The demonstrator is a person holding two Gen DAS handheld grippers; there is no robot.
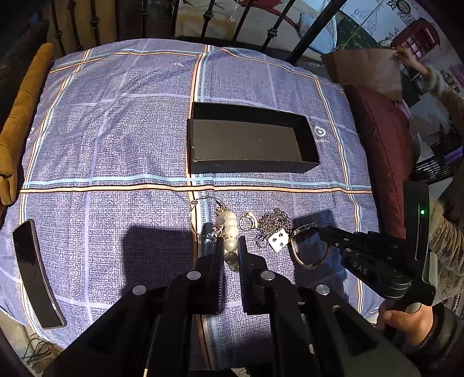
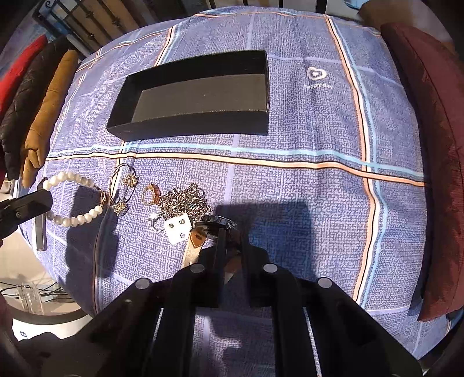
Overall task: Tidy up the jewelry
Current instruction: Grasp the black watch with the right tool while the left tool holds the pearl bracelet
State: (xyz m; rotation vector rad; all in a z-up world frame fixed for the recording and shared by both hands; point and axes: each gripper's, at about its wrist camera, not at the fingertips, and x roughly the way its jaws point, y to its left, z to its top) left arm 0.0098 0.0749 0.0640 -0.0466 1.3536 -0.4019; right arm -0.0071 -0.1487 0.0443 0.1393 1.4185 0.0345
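Observation:
An open black box (image 1: pixel 249 139) (image 2: pixel 200 92) lies empty on the blue plaid cushion. In front of it lies a row of jewelry: a pearl bracelet (image 1: pixel 230 229) (image 2: pixel 72 200), a thin bangle (image 1: pixel 200 216) (image 2: pixel 121 185), a small ring (image 1: pixel 248 221) (image 2: pixel 150 192), a chain necklace (image 1: pixel 274 221) (image 2: pixel 185 200), a white earring card (image 1: pixel 278 239) (image 2: pixel 177 229) and a wristwatch (image 1: pixel 307 246) (image 2: pixel 214 229). My left gripper (image 1: pixel 231 246) is shut on the pearl bracelet. My right gripper (image 2: pixel 233 237) (image 1: pixel 322 230) is shut on the watch case.
A black phone (image 1: pixel 36 275) lies at the cushion's left edge. A dark red cushion (image 1: pixel 380 150) (image 2: pixel 429 145) lies on the right. Jackets (image 2: pixel 34 116) hang on the left. A metal bed frame (image 1: pixel 261 26) stands behind.

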